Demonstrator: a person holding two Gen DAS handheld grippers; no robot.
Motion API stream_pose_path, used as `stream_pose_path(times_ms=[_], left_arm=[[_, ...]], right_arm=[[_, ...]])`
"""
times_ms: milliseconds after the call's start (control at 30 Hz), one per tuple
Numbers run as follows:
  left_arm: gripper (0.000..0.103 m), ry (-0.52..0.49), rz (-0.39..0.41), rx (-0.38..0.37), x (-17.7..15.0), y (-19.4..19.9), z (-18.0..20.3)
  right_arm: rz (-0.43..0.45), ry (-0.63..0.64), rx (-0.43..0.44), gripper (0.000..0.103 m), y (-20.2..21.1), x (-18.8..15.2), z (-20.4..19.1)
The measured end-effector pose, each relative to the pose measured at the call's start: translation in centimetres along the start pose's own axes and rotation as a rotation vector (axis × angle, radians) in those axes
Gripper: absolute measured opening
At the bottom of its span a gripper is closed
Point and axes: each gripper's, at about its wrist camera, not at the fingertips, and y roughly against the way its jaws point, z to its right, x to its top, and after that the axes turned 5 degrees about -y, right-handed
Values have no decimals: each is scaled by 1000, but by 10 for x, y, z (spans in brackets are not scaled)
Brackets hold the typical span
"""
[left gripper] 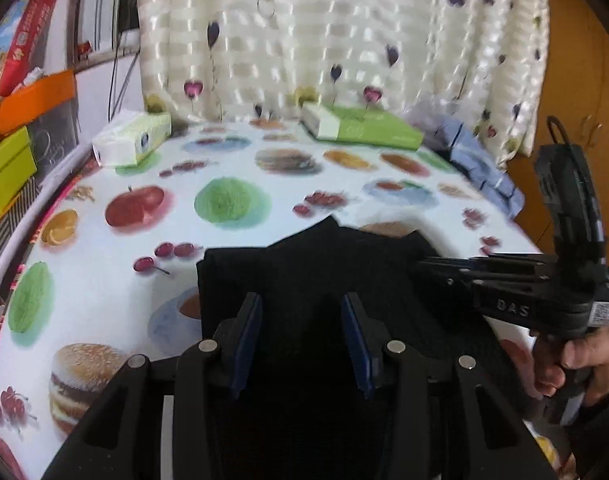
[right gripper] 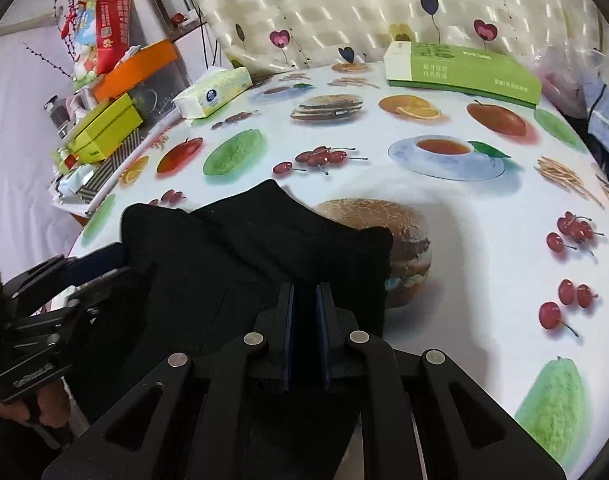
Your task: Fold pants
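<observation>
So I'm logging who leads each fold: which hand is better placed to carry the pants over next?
Probably the right: its tongs look nearly closed on the black pants, seemingly pinching cloth. The left tongs hang open above the fabric, gripping nothing.

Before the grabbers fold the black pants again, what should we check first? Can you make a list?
1. Right gripper pinching the black pants: ok, jaws nearly shut on cloth.
2. Left gripper gripping the pants: cannot tell, its jaws stand apart over dark fabric.
3. Bare tablecloth ahead for the fold: ok.
4. Tissue pack and green box clear of the pants: ok, both at the far edge.
5. Pants lying flat: not ok, the front edge is bunched up.
</observation>
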Motion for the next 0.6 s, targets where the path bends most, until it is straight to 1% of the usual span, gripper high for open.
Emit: stream_pose_path(times_ms=[67, 200, 333, 367, 467, 533, 600], left_arm=[[44, -4, -22, 9, -2, -9, 0], [44, -37, -13, 29, -8, -10, 5], [45, -48, -2, 26, -10, -10, 5], [45, -50, -1, 27, -10, -9, 5], [45, -43, -8, 31, -9, -5, 4], [45, -24, -6, 27, -11, 2, 2], [45, -14, 5, 27, -14, 11, 3]], right_arm=[[9, 20, -9, 11, 0, -2, -2], [20, 40, -10, 11, 0, -3, -2], [12, 30, 3, 13, 3, -2, -1], [14, 29, 4, 15, 6, -3, -2], [31, 43, 8, 25, 20, -10, -7], [40, 52, 21, 37, 30, -19, -10], [48, 56, 30, 37, 40, -28, -12]])
